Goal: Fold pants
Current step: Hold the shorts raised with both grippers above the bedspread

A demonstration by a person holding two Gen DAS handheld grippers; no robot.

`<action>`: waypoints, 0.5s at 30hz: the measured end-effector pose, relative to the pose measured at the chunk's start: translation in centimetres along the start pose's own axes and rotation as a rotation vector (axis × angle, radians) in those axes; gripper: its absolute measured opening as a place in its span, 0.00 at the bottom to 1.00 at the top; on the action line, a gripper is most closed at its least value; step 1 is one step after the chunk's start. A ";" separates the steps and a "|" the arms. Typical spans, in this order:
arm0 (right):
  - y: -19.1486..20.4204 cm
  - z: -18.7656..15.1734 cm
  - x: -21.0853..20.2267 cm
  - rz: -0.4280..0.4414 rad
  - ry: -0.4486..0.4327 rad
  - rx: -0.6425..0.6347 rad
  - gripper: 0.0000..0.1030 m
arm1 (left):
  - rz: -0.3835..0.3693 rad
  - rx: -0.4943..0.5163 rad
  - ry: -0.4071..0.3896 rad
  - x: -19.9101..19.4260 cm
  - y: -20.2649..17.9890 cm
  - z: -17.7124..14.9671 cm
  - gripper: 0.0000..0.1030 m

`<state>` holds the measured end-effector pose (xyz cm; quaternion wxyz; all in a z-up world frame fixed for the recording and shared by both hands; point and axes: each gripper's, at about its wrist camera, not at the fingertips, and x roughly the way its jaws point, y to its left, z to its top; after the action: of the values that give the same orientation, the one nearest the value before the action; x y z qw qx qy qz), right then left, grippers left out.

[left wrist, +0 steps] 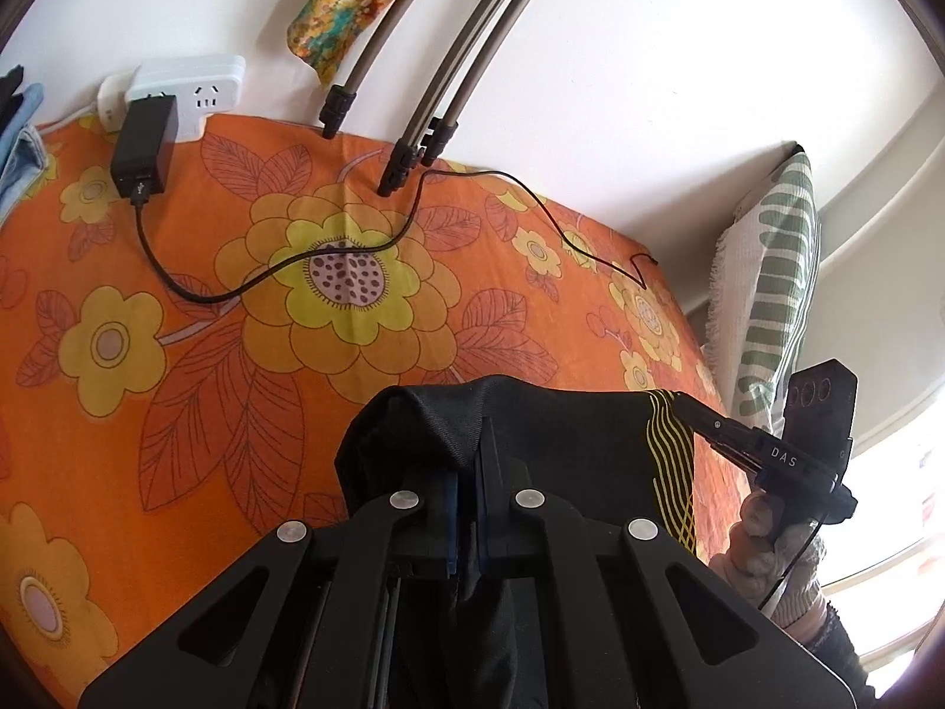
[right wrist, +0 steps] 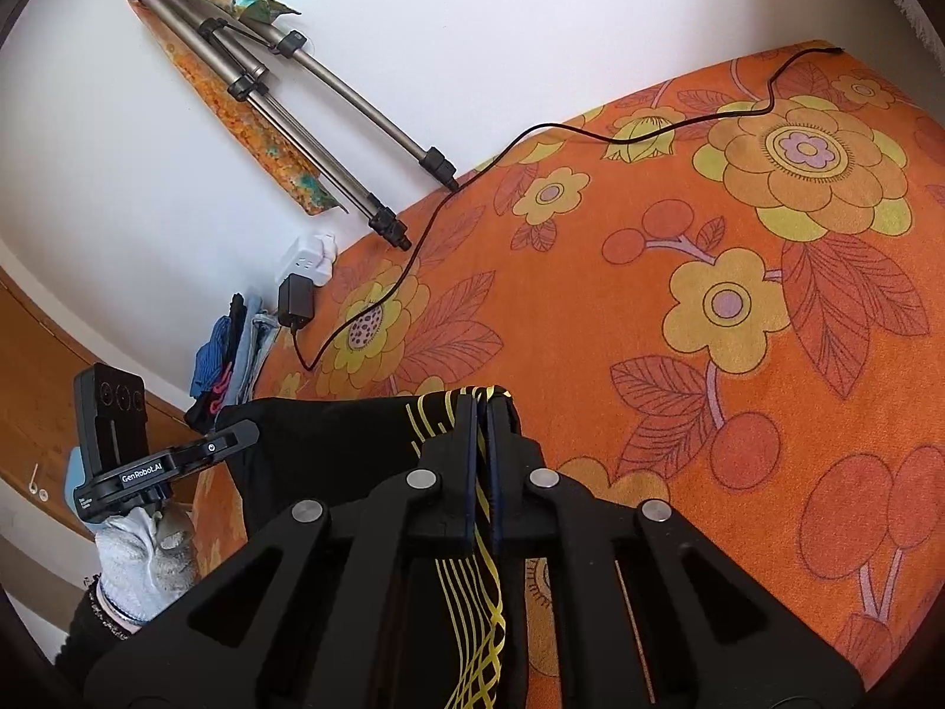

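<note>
Over the orange flowered bedspread (left wrist: pixel 177 307) we hold the black pants (left wrist: pixel 531 431) lifted, left claw (left wrist: pixel 466 508) and right claw (right wrist: pixel 483 472) each clamped on an edge, so we judge no fold laid yet.

The black pants with yellow wavy stripes (left wrist: pixel 531 431) hang stretched between the two hand-held grippers above the orange flower-patterned bed (left wrist: pixel 207 354). The left hand-held gripper (left wrist: pixel 466 508) pinches one end of the top edge; the right hand-held gripper (right wrist: pixel 483 467) pinches the striped end. Behind the pants, a thin black cable (left wrist: pixel 283 263) runs across the bed from a black charger block (left wrist: pixel 143 148) plugged into a white power strip (left wrist: pixel 195 85) at the wall. A grey metal tripod (right wrist: pixel 331 118) leans against the wall at the bed's far edge, with the power strip to its left. A pile of folded clothes (right wrist: pixel 236 348) sits at the bed's left end.
</note>
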<state>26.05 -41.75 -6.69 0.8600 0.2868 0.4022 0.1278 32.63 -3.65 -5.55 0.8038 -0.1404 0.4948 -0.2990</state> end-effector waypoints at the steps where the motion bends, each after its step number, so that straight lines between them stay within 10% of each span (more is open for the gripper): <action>1: 0.0 0.3 0.2 -0.002 -0.005 0.003 0.03 | -0.001 -0.016 0.004 0.4 0.4 0.5 0.03; 15: -2.5 1.8 4.7 -0.012 0.020 0.122 0.03 | 0.030 -0.058 0.017 3.5 2.4 2.3 0.03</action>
<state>30.44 -42.36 -10.22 0.8377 0.3349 0.4194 0.1007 36.59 -4.06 -8.21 0.7994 -0.1535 0.5123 -0.2738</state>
